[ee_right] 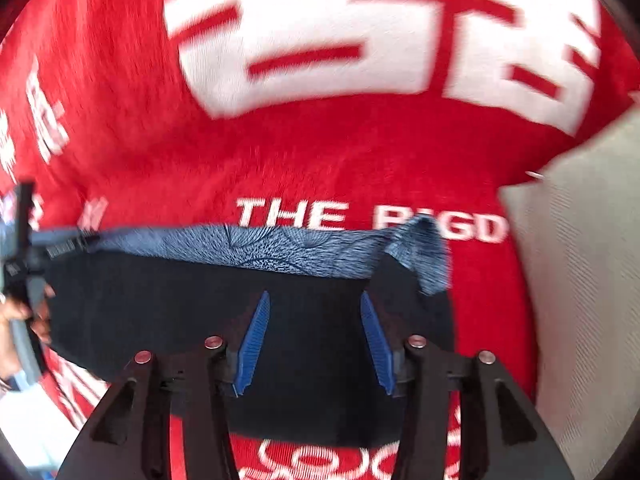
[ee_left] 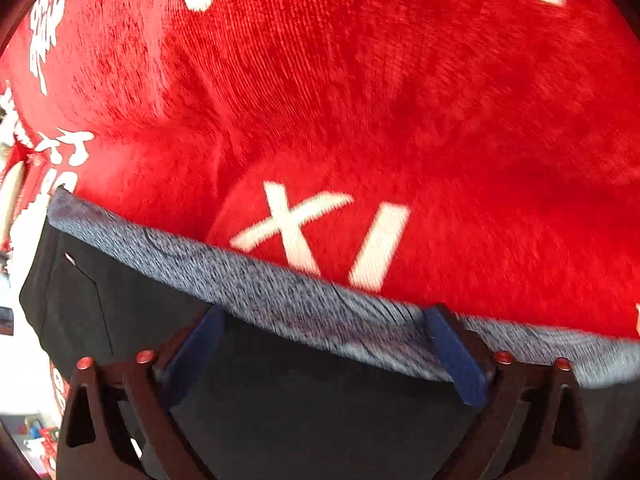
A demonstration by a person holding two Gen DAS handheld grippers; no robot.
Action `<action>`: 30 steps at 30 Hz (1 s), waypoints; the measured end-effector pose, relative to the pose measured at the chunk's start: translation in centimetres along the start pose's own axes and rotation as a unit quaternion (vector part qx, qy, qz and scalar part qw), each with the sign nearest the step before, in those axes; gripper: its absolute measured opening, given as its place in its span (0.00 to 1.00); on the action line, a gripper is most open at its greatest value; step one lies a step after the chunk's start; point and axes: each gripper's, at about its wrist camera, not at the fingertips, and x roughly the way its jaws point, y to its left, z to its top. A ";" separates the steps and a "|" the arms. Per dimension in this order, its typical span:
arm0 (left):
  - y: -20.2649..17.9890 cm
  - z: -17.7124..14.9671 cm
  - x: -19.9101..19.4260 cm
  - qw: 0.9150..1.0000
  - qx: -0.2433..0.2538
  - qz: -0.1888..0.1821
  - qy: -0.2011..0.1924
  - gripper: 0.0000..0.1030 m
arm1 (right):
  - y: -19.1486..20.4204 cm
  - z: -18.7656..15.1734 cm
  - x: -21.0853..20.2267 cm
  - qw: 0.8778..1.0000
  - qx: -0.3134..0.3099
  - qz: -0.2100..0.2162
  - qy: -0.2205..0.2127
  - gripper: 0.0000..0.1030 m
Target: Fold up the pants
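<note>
The pants [ee_left: 304,420] are dark navy with a heathered blue-grey waistband [ee_left: 280,292]; they lie folded on a red cloth. My left gripper [ee_left: 320,328] is open, its blue fingers [ee_left: 452,356] spread wide just over the waistband edge, holding nothing. In the right wrist view the pants [ee_right: 200,320] lie as a dark block with the waistband [ee_right: 280,252] along the far edge and one corner [ee_right: 420,256] turned up. My right gripper [ee_right: 314,304] is open above the dark fabric, empty. The left gripper's body [ee_right: 20,256] shows at the left edge.
A red fleece cloth with white lettering [ee_left: 360,100] covers the surface under the pants; it also fills the right wrist view [ee_right: 360,160]. A pale beige fabric piece [ee_right: 580,280] lies at the right. A person's hand [ee_right: 16,320] shows at the far left.
</note>
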 end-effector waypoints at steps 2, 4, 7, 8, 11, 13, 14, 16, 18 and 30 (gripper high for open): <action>0.2 0.7 -0.2 1.000 0.002 0.001 0.013 1.00 | -0.4 0.0 1.9 1.000 -0.006 -0.021 0.018 0.50; 1.2 0.8 -1.5 1.000 0.021 0.005 0.001 1.00 | -1.2 0.1 0.9 1.000 0.007 -0.031 -0.002 0.50; 3.4 -0.5 -3.6 0.998 0.055 0.022 -0.015 1.00 | -4.3 -1.2 -1.3 0.993 0.058 -0.099 -0.009 0.56; 4.2 -1.2 -4.2 0.998 0.061 0.027 -0.017 1.00 | -5.8 -1.9 -1.9 0.990 0.089 -0.105 -0.002 0.56; 6.4 -4.0 -4.9 0.997 0.070 0.044 -0.006 1.00 | -9.7 -4.5 -4.5 0.983 0.173 -0.067 -0.005 0.56; 7.2 -5.6 -4.5 0.996 0.070 0.049 0.009 1.00 | -10.4 -6.0 -5.9 0.982 0.185 -0.046 -0.009 0.56; 7.7 -5.7 -4.0 0.996 0.071 0.050 0.016 1.00 | -10.2 -6.4 -6.1 0.982 0.185 -0.030 -0.010 0.56; 7.1 -7.0 -3.4 0.996 0.070 0.051 0.032 1.00 | -9.8 -6.9 -5.8 0.983 0.186 0.004 -0.004 0.56; 6.2 -8.3 -3.1 0.996 0.069 0.045 0.044 1.00 | -8.9 -6.4 -4.5 0.983 0.186 0.008 0.011 0.56; 2.3 -8.6 -7.2 0.996 0.091 0.021 -0.003 1.00 | -12.0 -8.4 -5.4 0.962 0.270 0.041 -0.003 0.24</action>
